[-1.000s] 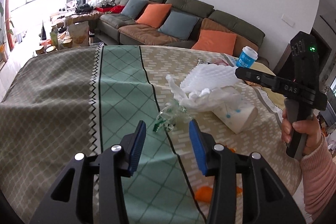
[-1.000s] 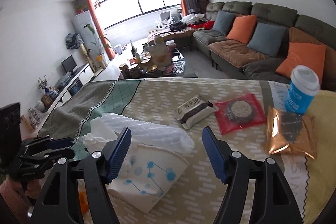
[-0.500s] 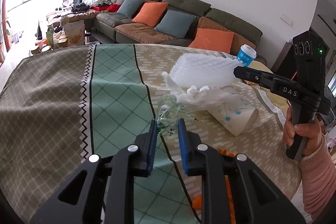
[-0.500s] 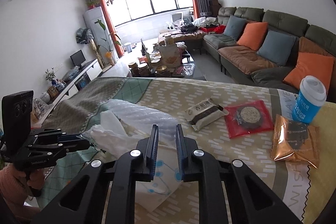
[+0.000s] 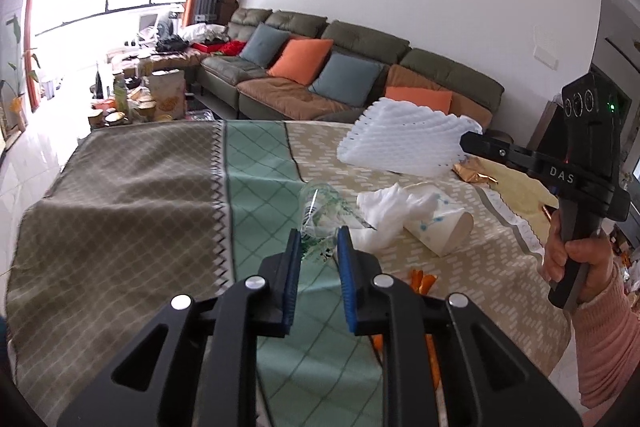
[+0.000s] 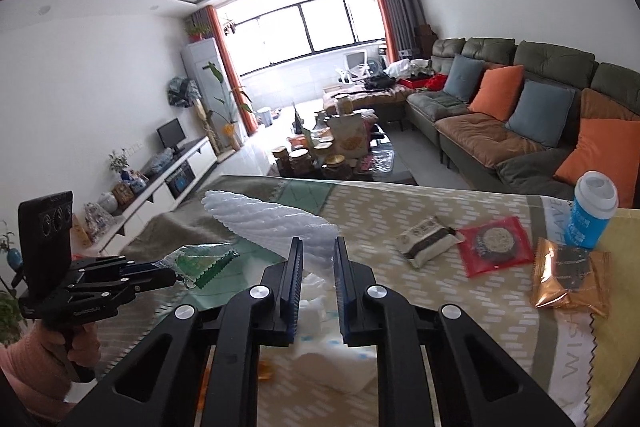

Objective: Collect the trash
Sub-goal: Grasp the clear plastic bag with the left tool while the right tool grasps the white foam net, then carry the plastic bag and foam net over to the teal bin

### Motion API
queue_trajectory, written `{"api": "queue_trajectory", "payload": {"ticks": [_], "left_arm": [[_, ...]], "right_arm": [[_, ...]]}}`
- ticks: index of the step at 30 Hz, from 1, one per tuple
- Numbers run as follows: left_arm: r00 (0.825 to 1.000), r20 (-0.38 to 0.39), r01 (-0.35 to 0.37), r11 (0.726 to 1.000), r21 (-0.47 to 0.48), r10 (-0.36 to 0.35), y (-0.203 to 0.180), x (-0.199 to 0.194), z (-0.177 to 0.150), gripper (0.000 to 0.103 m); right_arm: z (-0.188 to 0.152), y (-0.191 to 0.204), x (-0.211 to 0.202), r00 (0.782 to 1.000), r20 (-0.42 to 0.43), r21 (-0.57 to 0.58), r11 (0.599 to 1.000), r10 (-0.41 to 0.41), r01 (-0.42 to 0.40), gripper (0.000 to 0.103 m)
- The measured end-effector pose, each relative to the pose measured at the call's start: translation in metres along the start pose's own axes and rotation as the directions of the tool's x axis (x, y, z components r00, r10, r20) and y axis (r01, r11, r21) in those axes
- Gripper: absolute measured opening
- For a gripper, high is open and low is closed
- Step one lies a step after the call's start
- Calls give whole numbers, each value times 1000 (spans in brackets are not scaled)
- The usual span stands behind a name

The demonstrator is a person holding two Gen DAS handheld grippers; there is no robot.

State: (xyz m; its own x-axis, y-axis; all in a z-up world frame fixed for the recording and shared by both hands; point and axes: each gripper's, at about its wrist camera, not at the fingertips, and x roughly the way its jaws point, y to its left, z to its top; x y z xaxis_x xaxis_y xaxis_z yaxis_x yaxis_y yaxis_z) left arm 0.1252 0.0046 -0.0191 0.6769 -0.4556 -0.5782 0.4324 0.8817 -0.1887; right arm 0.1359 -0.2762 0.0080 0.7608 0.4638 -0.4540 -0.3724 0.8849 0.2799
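Note:
My left gripper (image 5: 318, 237) is shut on a clear plastic wrapper with green print (image 5: 320, 203), held just above the green stripe of the tablecloth. The right wrist view shows this wrapper (image 6: 200, 261) hanging from the left gripper (image 6: 172, 277). My right gripper (image 6: 319, 245) is shut on a white foam net (image 6: 264, 219), and the net (image 5: 404, 143) is lifted clear of the table. A crumpled white tissue (image 5: 388, 207) and a tipped paper cup (image 5: 444, 231) lie on the cloth below it. Orange peel (image 5: 422, 279) lies near the table's front edge.
On the right part of the table stand a blue lidded cup (image 6: 592, 211), a gold snack bag (image 6: 570, 275), a red packet (image 6: 494, 245) and a white-and-black packet (image 6: 426, 241). A sofa (image 5: 360, 67) lies beyond the table. The brown cloth (image 5: 120, 207) spreads to the left.
Both grippers closed, the left on the clear wrapper, the right on the foam net. Both then rose, lifting wrapper and net off the table; the tissue and cup stayed.

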Motion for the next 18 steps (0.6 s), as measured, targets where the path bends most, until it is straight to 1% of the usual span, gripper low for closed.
{"api": "queue_trajectory", "payload": {"ticks": [10,18], "left_arm": [[997,63,-46,998,-46,49,21,-58,-23,19],[992,71,-94,992,-78,100,36,-89,-45,19]], "right_arm": [[-12,42,3,994,-9,10,994,108,-107,15],[-22,72,16,982,-46,11,983,182,-182,15]]}}
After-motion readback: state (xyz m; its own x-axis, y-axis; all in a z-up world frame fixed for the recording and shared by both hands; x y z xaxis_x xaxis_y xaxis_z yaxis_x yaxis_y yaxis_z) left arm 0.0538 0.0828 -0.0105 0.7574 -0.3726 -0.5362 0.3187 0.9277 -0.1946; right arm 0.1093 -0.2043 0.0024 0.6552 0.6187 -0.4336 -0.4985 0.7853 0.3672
